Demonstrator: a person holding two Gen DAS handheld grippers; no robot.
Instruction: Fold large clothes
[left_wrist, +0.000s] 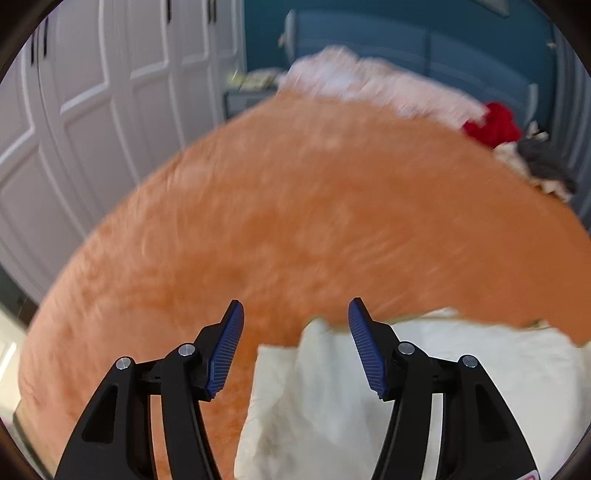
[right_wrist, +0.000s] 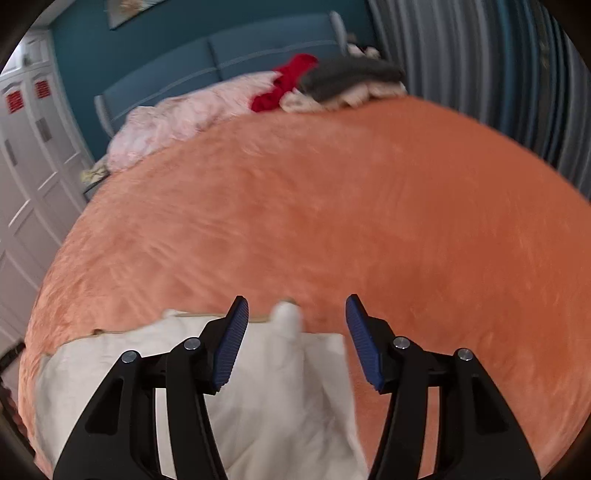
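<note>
A cream-white garment (left_wrist: 424, 373) lies flat on the orange bed cover (left_wrist: 295, 221), near its front edge. My left gripper (left_wrist: 295, 325) is open and empty, hovering over the garment's left edge. In the right wrist view the same garment (right_wrist: 280, 387) lies below my right gripper (right_wrist: 297, 321), which is open and empty over the garment's right edge. A small bump of fabric (right_wrist: 286, 314) sticks up between its fingers. Both views are motion-blurred.
At the bed's head lie a pink quilt (right_wrist: 177, 114), a red garment (right_wrist: 288, 81) and a grey and cream clothes pile (right_wrist: 347, 83) against a blue headboard (right_wrist: 221, 62). White wardrobe doors (left_wrist: 92, 110) stand left; a curtain (right_wrist: 480, 74) hangs right.
</note>
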